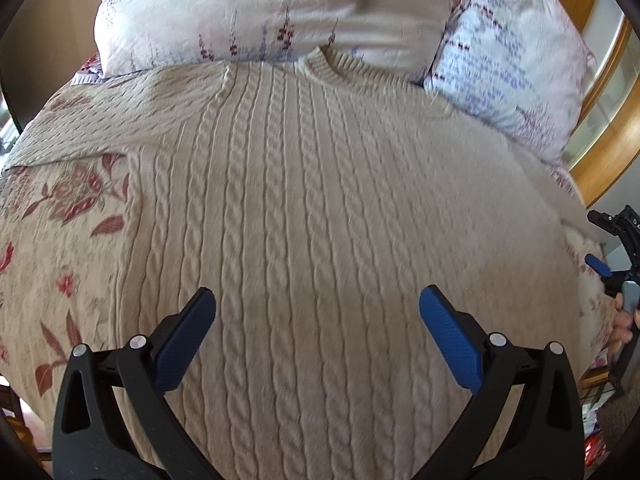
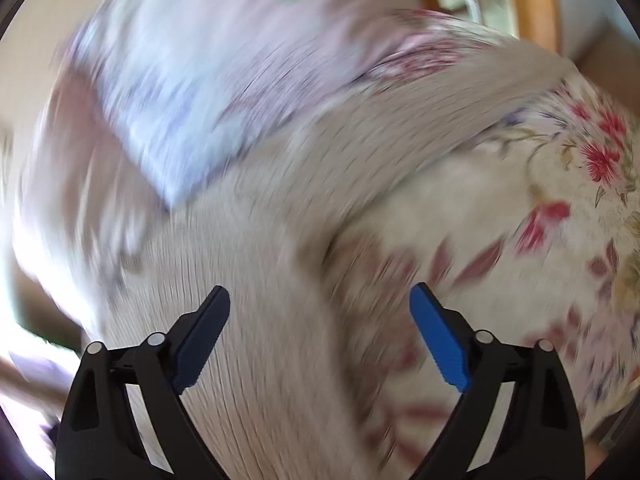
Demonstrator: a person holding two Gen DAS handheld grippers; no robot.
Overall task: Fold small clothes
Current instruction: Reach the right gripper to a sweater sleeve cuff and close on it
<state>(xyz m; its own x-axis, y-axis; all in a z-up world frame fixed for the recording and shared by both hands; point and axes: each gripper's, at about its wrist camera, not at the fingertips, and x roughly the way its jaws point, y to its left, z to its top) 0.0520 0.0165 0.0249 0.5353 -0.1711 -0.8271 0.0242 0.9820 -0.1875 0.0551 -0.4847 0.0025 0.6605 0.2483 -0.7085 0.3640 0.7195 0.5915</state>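
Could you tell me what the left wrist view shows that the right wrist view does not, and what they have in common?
Only the left wrist view shows the sweater's ribbed collar, its cable pattern in sharp focus, and the right claw at the frame's edge. Only the right wrist view, heavily blurred, shows a sleeve stretching across the floral bedspread. Both show the cream sweater, the bedspread, a pillow, and an open, empty claw; the left claw hovers over the sweater.

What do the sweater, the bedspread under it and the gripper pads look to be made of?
Sweater: cream cable knit, likely cotton or wool; raised twisted ribs. Bedspread: matte woven fabric, seemingly quilted, printed with flowers. Left gripper pads: blue, finely ridged, probably rubber or plastic.
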